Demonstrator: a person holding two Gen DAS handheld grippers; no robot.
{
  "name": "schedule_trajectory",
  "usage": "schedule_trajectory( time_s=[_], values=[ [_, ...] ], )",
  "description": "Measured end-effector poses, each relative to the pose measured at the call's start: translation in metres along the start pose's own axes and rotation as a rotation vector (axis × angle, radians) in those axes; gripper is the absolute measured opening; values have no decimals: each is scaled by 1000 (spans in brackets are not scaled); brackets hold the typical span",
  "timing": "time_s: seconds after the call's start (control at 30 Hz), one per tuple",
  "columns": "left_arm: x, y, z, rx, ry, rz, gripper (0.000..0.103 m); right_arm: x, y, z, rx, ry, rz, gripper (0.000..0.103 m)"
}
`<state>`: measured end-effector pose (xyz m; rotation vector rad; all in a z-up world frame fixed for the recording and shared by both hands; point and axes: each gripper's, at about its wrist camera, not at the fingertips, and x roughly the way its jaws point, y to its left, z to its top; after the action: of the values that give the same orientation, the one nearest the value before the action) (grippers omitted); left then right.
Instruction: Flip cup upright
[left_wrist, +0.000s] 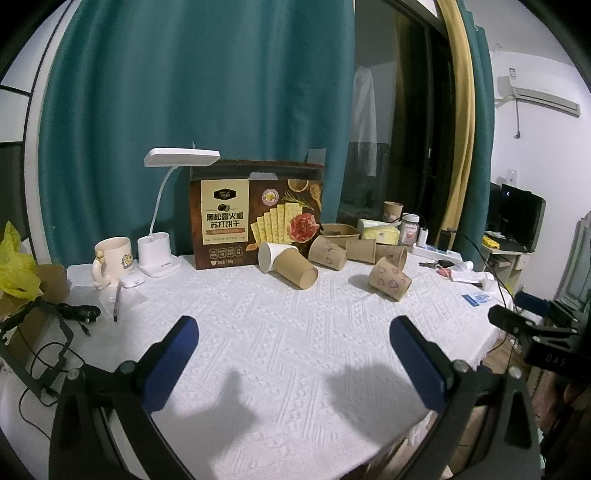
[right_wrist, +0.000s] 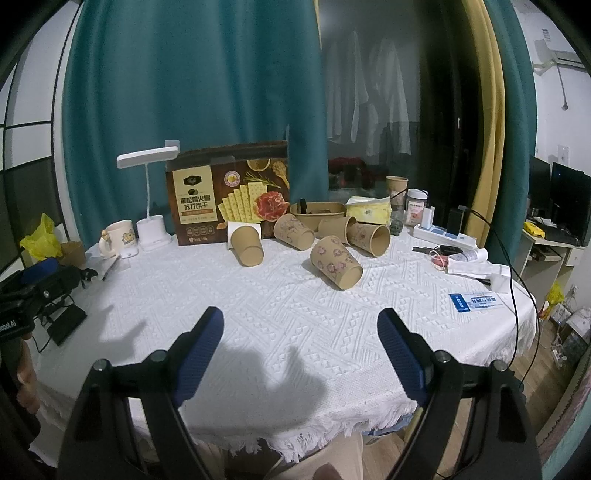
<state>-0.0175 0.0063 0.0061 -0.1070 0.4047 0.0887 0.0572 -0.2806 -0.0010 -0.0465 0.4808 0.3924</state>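
Covering one table, a white textured cloth carries one brown cracker box at the back. Six brown paper cups lie tipped beside it; nearest is one flower-printed cup, mouth toward the cameras. One left gripper and one right gripper hover, blue-padded fingers spread, grasping nothing.
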Motion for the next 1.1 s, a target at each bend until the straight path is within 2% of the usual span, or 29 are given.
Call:
schedule_trajectory(
  time_s=[0.37,0.5,0.6,0.8,0.97,1.1],
  values=[
    [0,2,0,9,4,0,103,0,0,-2,0,3,-1,84],
    [8,4,7,57,19,-12,103,6,-8,4,10,14,-5,83],
    [23,0,18,120,41,-54,103,19,-28,12,24,41,-28,84],
    [78,-34,51,348,107,-161,103,57,-72,24,28,93,-79,84],
    [145,-66,75,504,189,-257,103,97,-118,35,60,155,-123,84],
    [203,-91,87,642,260,-296,103,119,-143,38,74,175,-140,84]
  ],
)
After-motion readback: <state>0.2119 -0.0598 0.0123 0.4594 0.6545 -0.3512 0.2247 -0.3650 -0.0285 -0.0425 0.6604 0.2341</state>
